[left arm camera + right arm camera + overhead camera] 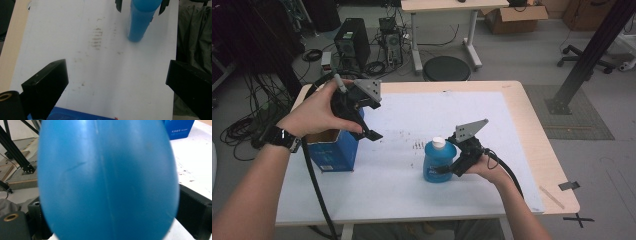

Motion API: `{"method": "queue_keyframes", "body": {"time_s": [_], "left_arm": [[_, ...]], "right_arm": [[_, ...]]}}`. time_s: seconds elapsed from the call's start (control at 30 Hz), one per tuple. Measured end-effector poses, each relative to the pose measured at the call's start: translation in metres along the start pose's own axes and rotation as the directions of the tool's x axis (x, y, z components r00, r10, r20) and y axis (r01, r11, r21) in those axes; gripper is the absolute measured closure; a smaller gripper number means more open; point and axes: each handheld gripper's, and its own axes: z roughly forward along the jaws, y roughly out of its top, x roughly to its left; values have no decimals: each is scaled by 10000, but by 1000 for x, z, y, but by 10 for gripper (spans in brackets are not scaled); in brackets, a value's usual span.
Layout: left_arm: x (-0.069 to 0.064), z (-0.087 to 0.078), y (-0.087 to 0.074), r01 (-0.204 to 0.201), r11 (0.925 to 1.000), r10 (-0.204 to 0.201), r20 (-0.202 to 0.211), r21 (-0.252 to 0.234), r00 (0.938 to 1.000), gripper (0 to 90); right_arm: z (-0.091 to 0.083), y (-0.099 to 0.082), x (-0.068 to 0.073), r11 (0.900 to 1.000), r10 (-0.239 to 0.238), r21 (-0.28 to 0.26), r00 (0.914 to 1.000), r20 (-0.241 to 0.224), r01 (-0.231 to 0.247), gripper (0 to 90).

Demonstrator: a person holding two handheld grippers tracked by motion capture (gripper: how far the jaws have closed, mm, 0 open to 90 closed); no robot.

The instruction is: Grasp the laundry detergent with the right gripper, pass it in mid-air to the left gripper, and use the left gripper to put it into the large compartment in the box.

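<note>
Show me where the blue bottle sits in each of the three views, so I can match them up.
High view: the blue bottle stands at table centre, white cap up, right gripper closed on it.
Left gripper view: top edge, right of centre, standing on the white sheet.
Right gripper view: its blurred body spans the middle.
Shared landmark: the blue box, at the bottom edge and at top right.

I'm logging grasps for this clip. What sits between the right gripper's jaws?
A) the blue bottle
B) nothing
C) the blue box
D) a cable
A: the right gripper has its jaws either side of the blue bottle, whose body bulges between them in the right gripper view.
</note>
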Motion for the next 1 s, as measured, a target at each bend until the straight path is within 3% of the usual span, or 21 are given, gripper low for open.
{"method": "queue_keyframes", "body": {"time_s": [0.43, 0.67, 1.0], "left_arm": [[-1, -2, 1, -75, 10000, 75, -10, -60, 10000, 53], [-1, -2, 0, -68, 9999, 67, -35, -78, 10000, 52], [-1, -2, 1, -92, 9999, 92, -14, -62, 10000, 55]], "right_arm": [[4, 0, 2, 9997, -245, 0, 9996, -143, 245, 171], [5, -2, -1, 9998, -110, 138, 9994, -334, 114, 209], [6, -3, -1, 9998, -115, 157, 9997, -199, 119, 275]]}}
